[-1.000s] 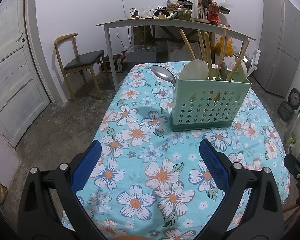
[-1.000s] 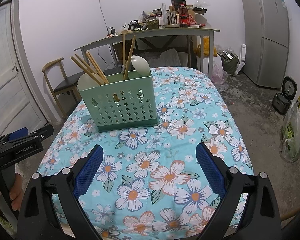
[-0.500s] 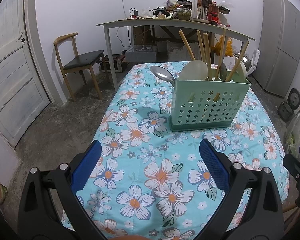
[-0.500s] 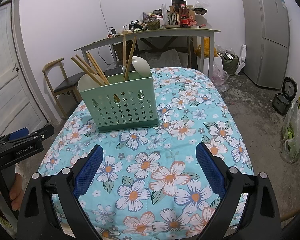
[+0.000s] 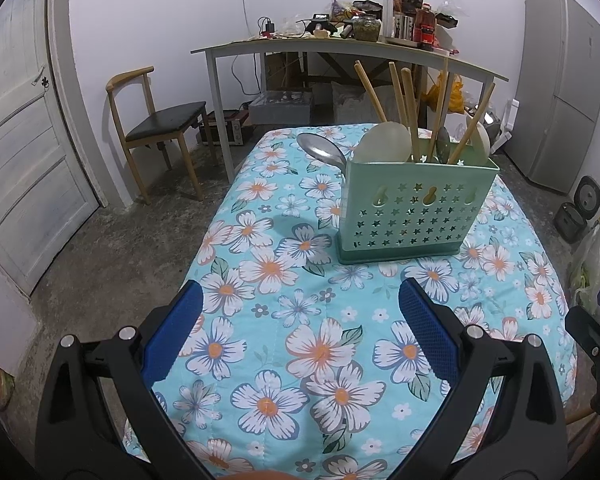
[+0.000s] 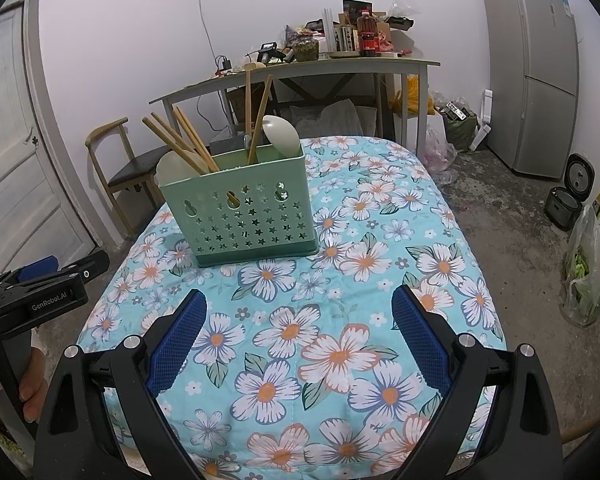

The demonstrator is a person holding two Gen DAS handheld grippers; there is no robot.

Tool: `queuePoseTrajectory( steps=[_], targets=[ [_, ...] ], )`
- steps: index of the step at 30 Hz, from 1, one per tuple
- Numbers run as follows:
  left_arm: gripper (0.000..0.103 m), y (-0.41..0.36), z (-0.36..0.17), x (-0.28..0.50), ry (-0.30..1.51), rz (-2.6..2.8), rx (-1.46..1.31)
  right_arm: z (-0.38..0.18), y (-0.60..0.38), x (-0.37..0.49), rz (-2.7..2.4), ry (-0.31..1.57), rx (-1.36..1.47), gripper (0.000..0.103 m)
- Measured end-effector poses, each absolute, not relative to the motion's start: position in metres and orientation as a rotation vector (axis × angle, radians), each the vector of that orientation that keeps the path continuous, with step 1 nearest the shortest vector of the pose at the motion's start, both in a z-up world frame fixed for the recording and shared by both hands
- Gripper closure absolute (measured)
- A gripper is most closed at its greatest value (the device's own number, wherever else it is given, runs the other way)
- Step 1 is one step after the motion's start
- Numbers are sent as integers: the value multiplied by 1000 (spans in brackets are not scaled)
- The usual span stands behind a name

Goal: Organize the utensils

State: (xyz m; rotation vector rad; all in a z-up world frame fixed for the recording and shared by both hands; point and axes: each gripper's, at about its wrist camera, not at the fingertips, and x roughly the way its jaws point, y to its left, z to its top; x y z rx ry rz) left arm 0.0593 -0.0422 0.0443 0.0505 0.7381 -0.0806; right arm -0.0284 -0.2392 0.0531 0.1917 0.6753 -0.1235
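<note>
Home dining room, floral-clothed table [image 5: 300, 320], fridge [image 6: 532, 68], wooden chair [image 5: 152, 128], cluttered side table [image 6: 300, 68]

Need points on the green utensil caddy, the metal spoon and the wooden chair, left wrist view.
green utensil caddy [image 5: 414, 216], left wrist view, middle of its star-punched front wall.
metal spoon [image 5: 320, 149], left wrist view, centre of its bowl, left of the caddy.
wooden chair [image 5: 166, 120], left wrist view, dark seat pad.

Green caddy [image 5: 414, 208] upright on table, utensils [image 5: 406, 120] inside.
</note>
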Motion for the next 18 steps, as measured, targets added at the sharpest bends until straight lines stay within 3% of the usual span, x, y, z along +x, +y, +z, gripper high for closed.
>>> queuePoseTrajectory(
  steps=[18],
  targets=[
    [8, -42, 44, 59, 744, -83, 46, 55, -239, -28, -124, 675, 195, 12]
  ],
)
